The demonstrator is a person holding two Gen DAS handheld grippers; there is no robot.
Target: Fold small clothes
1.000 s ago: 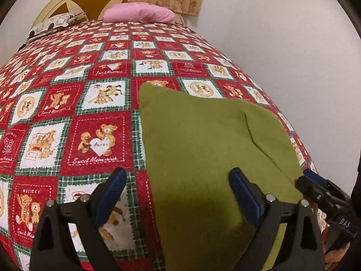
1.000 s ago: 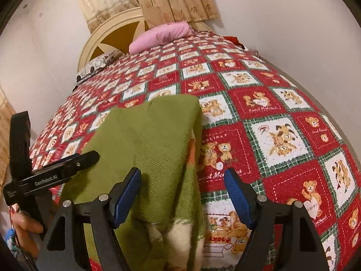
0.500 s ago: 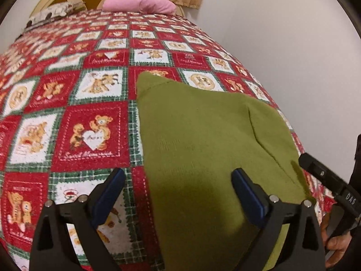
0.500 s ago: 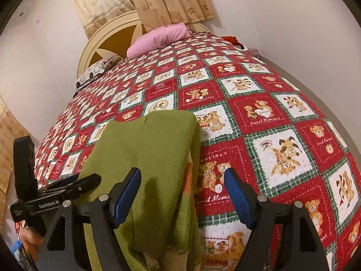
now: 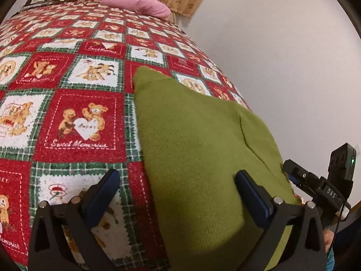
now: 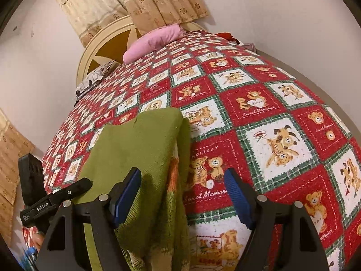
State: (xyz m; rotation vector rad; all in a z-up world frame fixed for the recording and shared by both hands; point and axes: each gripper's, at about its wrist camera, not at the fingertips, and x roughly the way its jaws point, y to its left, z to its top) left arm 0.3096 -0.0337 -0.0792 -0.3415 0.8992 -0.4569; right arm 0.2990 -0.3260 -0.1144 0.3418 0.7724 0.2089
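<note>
the olive-green knitted garment (image 5: 198, 158), already folded into a long panel, lies flat near the foot end of the bed with the red-and-white teddy-bear patchwork quilt (image 5: 83, 122), its near end drooping over the bed's edge. it looks soft, light and limp: a thick knit that will sag and drag on the fuzzy quilt rather than slide, and nothing fragile about it. the left hand-held gripper (image 5: 176, 194) has just been opening and stands wide, straddling the garment's left edge without pinching it. the right hand-held gripper (image 6: 182, 194) is also spread, empty, over the right edge, where an orange-and-cream knit lining shows. best hold, i judge: pinch both layers at the near corners, one per side, and lift together so the fold stays square.
</note>
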